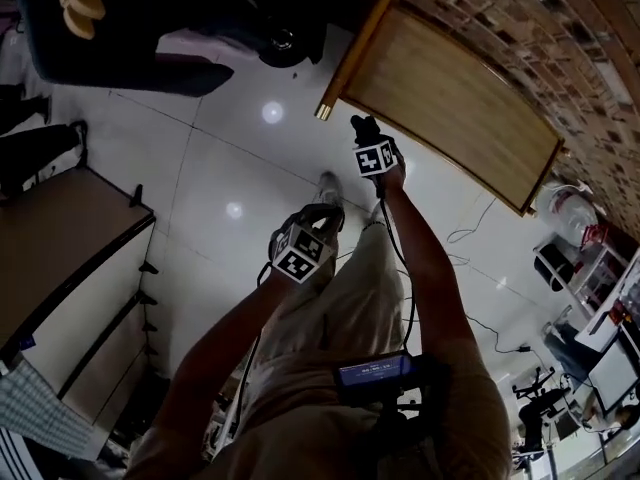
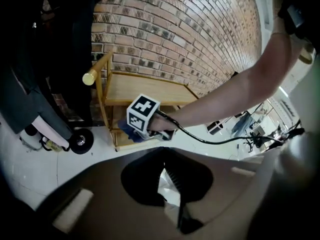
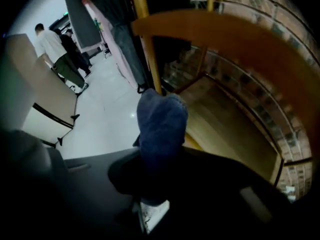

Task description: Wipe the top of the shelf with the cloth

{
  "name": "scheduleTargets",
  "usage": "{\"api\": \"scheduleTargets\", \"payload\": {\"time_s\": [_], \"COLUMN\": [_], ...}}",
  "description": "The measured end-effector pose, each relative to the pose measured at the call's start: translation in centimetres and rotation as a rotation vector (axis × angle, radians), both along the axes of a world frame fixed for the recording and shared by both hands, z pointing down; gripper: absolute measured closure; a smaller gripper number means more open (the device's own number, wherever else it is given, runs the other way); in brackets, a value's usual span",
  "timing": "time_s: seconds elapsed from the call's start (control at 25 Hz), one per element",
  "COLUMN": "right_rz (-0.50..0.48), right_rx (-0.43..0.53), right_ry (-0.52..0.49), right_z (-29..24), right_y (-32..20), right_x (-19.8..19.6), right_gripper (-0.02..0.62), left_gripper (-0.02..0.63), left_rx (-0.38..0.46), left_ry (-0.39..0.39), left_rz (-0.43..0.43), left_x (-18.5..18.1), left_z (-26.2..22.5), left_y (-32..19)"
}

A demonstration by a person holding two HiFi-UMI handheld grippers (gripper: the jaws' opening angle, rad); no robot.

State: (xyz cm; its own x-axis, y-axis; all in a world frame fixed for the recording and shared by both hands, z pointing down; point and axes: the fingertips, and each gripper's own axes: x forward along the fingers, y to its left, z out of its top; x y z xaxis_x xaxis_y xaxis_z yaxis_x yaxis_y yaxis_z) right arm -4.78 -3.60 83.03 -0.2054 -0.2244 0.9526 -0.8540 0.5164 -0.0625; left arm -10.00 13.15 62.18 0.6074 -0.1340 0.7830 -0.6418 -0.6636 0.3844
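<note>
The wooden shelf [image 1: 452, 106] stands against the brick wall, and its top is bare. My right gripper [image 1: 363, 128] is at the shelf's near left corner, shut on a dark blue cloth [image 3: 161, 126] that sticks up between its jaws. In the right gripper view the shelf's top edge [image 3: 235, 39] is a blur above, with a lower board [image 3: 230, 129] beneath it. My left gripper [image 1: 300, 243] hangs lower over the floor, away from the shelf. Its jaws [image 2: 166, 166] are shut on nothing. The left gripper view shows the shelf [image 2: 145, 88] and a bit of the cloth [image 2: 123, 127].
A brown cabinet [image 1: 55, 238] stands at the left. Dark hanging clothes [image 2: 60, 59] and a wheeled base [image 2: 80, 140] are left of the shelf. A fan [image 1: 568, 208] and floor cables [image 1: 480, 230] lie to the right. People [image 3: 55, 54] stand far off.
</note>
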Motion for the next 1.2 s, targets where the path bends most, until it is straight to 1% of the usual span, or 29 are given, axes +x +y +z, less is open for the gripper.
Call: {"api": "scheduleTargets", "payload": {"time_s": [0.12,0.24,0.36,0.52,0.6,0.72,0.8,0.92,0.96,1.08,1.2], "right_rz": [-0.053,-0.074,-0.092,-0.132,-0.156,-0.160,-0.110,0.032,0.055,0.030,0.049], "right_rx": [0.024,0.062,0.102,0.119,0.129,0.108,0.094,0.056,0.044,0.045,0.039], "right_ry": [0.056,0.111,0.163,0.209,0.214,0.166,0.151,0.170,0.170,0.211,0.238], "right_z": [3.5,6.1,7.7,8.6,8.6,8.5,8.2,7.8,7.8,7.7,7.8], "right_y": [-1.3,-3.2,-5.4,-6.1,-5.9,-5.6,-5.6,-4.6,-3.9,-1.7,0.6], "right_x": [-1.5,-2.4,-2.9,-3.3,-3.3,-2.9,-1.2,4.6,6.4,11.1,16.5], "right_gripper": [0.511,0.509,0.509,0.509,0.509,0.510,0.511,0.509,0.509,0.509,0.510], "left_gripper": [0.603,0.603,0.603,0.603,0.603,0.603,0.603,0.603,0.603,0.603,0.603], "left_rx": [-0.025,-0.044,-0.056,-0.068,-0.074,-0.073,-0.068,-0.056,-0.050,-0.040,-0.036], "left_ry": [-0.011,-0.016,-0.019,-0.034,-0.035,-0.032,-0.038,-0.026,-0.016,-0.004,-0.002], "left_rz": [-0.008,-0.033,-0.047,-0.056,-0.064,-0.057,-0.053,-0.034,-0.022,0.008,0.031], "left_x": [-1.4,-2.9,-3.9,-4.1,-3.9,-2.5,-1.5,0.8,1.7,3.8,5.9], "left_z": [0.9,0.8,0.5,1.0,1.3,1.6,1.7,1.3,1.2,0.8,0.6], "left_y": [1.7,2.5,3.2,4.3,4.3,4.0,3.5,3.1,3.2,3.6,4.0]}}
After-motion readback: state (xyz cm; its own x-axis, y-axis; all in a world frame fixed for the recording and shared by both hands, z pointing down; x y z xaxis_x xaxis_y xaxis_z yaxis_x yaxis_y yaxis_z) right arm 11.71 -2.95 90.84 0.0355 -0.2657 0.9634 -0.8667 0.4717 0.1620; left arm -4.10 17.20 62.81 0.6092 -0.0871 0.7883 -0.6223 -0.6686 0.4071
